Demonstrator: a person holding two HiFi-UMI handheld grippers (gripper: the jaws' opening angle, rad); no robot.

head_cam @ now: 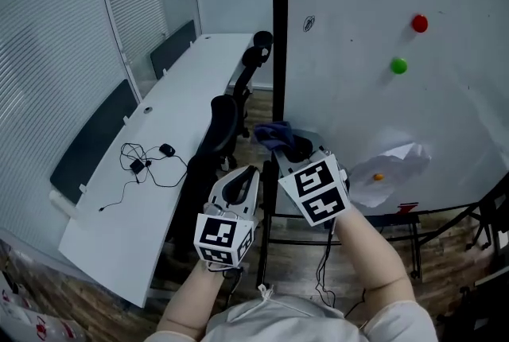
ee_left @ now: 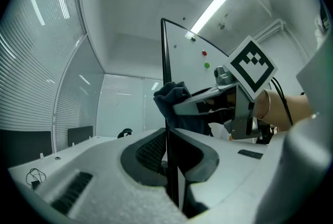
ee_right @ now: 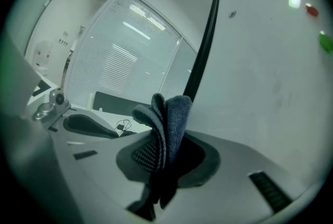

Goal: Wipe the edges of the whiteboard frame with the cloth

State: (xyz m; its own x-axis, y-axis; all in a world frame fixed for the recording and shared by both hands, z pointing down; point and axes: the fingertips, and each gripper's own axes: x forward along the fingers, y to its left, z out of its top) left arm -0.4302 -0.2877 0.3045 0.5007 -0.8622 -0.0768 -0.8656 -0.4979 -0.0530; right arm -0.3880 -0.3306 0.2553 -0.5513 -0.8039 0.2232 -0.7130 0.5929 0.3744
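Up close, cloth [ee_right: 169, 113] in right tongs [ee_right: 165, 161], frame [ee_left: 165, 56] in left tongs [ee_left: 174, 164]

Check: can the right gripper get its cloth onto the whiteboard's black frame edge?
Probably yes: the right gripper holds the cloth right beside the frame edge, with nothing between them.

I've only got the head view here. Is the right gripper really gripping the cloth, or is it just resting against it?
Observer: It's gripping it. In the right gripper view the right gripper is shut on the cloth, which stands folded up out of the jaws.
Operator: And is the left gripper free?
Observer: No. In the left gripper view the left gripper is closed on the whiteboard frame. The black edge of the frame runs straight up from between the jaws.
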